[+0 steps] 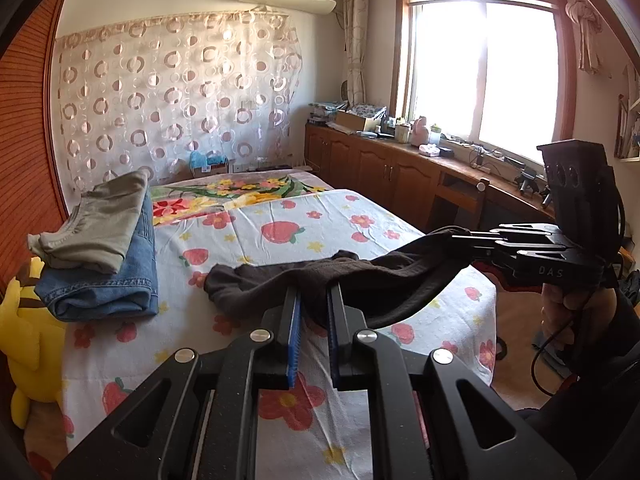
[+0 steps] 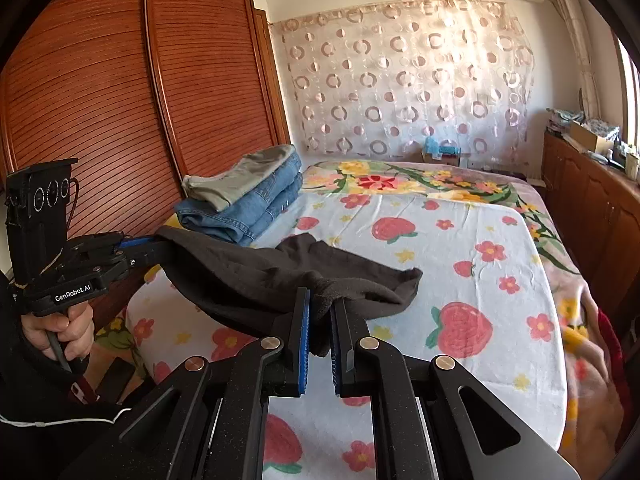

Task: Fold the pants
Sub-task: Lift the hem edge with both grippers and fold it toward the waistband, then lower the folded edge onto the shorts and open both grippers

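Note:
Dark brown pants (image 1: 352, 280) hang stretched between both grippers above the bed, their far end resting on the strawberry-print sheet (image 1: 280, 216). My left gripper (image 1: 314, 296) is shut on one edge of the pants. My right gripper (image 2: 320, 308) is shut on the other edge of the pants (image 2: 280, 276). The right gripper also shows in the left wrist view (image 1: 460, 236) at the right, and the left gripper shows in the right wrist view (image 2: 156, 244) at the left.
A stack of folded jeans (image 1: 108, 276) with a grey-green garment (image 1: 100, 224) on top lies at the bed's left side by the wooden wardrobe (image 2: 120, 100). A yellow plush toy (image 1: 28, 336) sits at the left edge. Wooden cabinets (image 1: 380, 168) run under the window.

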{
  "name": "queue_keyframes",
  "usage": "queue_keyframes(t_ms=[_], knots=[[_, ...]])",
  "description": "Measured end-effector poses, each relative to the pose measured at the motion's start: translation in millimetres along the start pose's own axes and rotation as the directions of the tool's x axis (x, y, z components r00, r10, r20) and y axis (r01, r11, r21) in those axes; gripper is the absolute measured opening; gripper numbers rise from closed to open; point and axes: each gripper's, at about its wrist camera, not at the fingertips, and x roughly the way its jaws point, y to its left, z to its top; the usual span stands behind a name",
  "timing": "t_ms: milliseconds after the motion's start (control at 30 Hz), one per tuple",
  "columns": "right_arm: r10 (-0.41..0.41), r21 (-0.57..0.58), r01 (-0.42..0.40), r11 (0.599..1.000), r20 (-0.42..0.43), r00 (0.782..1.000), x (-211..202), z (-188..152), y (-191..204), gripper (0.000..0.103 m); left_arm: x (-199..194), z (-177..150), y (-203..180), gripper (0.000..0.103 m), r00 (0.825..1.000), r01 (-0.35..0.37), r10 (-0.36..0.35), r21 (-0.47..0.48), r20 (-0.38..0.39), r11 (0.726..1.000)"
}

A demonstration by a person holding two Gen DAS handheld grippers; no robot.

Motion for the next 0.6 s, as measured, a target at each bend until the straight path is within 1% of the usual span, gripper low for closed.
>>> queue_keyframes(t_ms=[133, 233, 367, 467, 600], knots=[[0.001, -0.002, -0.001, 1.000, 0.006, 1.000, -4.1, 0.4, -1.1, 0.009, 2.2, -0.8, 0.2, 0.013, 1.000, 0.006, -0.006, 0.005, -0.006, 1.000], [0.000, 0.000, 0.000, 1.000, -0.009, 1.000, 1.8, -3.1, -2.9, 0.009, 13.5, -7.7, 5.5, 0.013, 0.999, 0.011, -0.011, -0.010, -0.035, 1.000], [0.000, 0.020, 0.001, 1.000, -0.061, 0.998, 24.9, -8.2, -8.4, 0.009, 32.8, -18.3, 14.5, 0.013, 0.997, 0.009, -0.012, -0.040, -0.078, 0.999], [0.009, 0.043, -0.005, 0.999, -0.094, 0.996, 44.5, -7.4, -14.0, 0.009, 45.7, -22.1, 19.4, 0.013, 0.995, -0.003, -0.002, -0.042, -0.102, 0.999], [0.012, 0.054, -0.007, 0.999, -0.096, 0.995, 62.7, 5.0, -20.0, 0.009, 57.8, -16.4, 26.7, 0.013, 0.994, -0.023, 0.018, -0.042, -0.106, 0.999]])
